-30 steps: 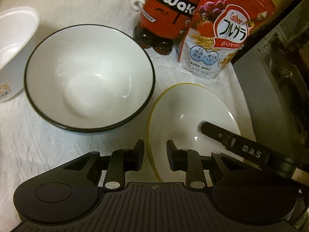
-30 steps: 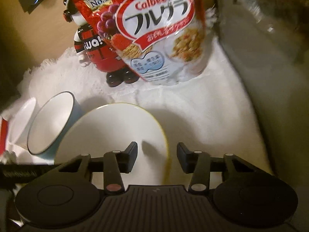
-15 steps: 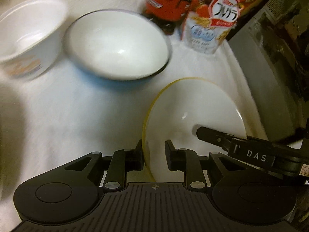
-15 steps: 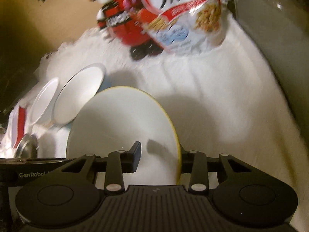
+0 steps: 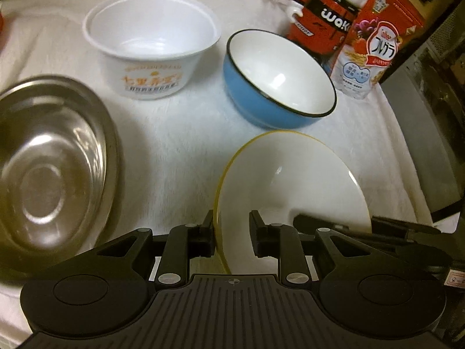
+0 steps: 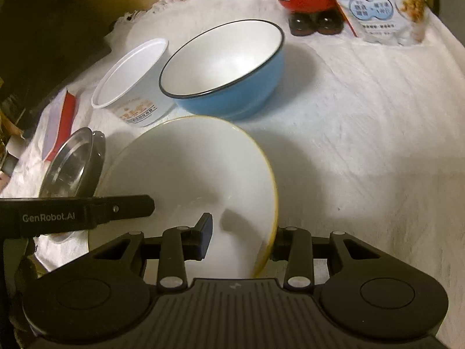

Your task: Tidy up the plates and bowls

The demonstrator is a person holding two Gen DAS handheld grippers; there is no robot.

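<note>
A white plate with a yellow rim (image 5: 290,180) hangs tilted over the white cloth, held from two sides. My left gripper (image 5: 232,237) is shut on its left rim, and my right gripper (image 6: 241,238) is shut on its right rim (image 6: 270,203). The other gripper's finger shows in each view, on the plate's far side (image 5: 319,224) (image 6: 87,212). A steel bowl (image 5: 52,174) (image 6: 69,163) stands close to the left of the plate. Behind are a white plastic bowl (image 5: 151,43) (image 6: 130,81) and a blue bowl with a white inside (image 5: 279,78) (image 6: 226,67).
A red toy figure (image 5: 325,14) and a cereal bag (image 5: 375,49) stand at the back right. A red and white packet (image 6: 61,122) lies at the far left. The cloth (image 6: 363,145) ends at a dark edge on the right.
Both grippers have carried the plate left and away from the cereal bag. The steel bowl and plastic bowl have come into view. The right gripper's jaws closed onto the rim.
</note>
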